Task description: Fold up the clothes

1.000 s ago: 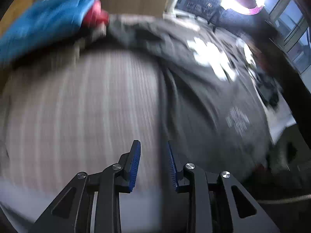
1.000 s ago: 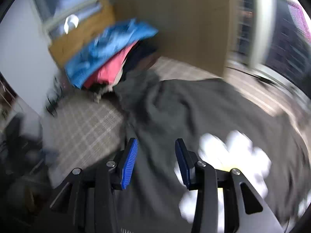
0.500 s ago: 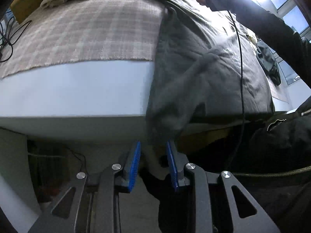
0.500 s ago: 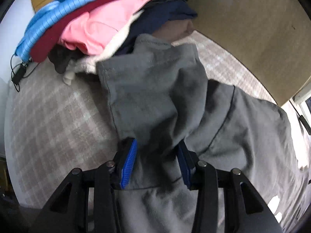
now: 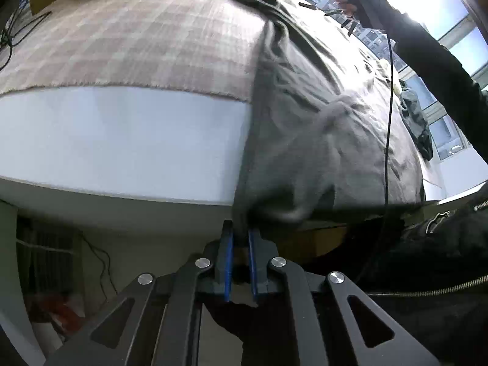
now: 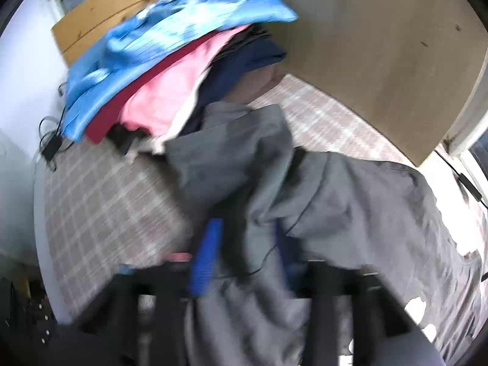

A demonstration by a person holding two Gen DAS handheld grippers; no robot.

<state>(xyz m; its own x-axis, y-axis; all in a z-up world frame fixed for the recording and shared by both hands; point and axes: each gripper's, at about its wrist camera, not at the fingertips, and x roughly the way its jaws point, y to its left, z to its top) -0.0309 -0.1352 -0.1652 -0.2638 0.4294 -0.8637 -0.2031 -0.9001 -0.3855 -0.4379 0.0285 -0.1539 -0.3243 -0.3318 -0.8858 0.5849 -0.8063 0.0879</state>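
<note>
A grey garment [image 5: 320, 140] lies across the table, and its near hem hangs over the white front edge. My left gripper [image 5: 240, 238] sits below that edge with its jaws closing, and the hem is pinched between the blue pads [image 5: 227, 262]. In the right wrist view the same grey garment [image 6: 350, 201] is bunched at its far end, near the clothes pile. My right gripper [image 6: 247, 244] is blurred and its jaws are opening. A fold of the fabric lies loose between them and drapes over the right finger.
A pile of blue, pink and navy clothes [image 6: 170, 45] sits at the far corner, against a wooden board [image 6: 366, 45]. A checked cloth [image 5: 137, 39] covers the table top. A person's dark sleeve [image 5: 427, 55] and a thin cable [image 5: 387, 122] cross above the garment.
The left pads have drawn together on the hem below the table edge. The right jaws have spread apart and that view has become blurred, with the fold still between them.
</note>
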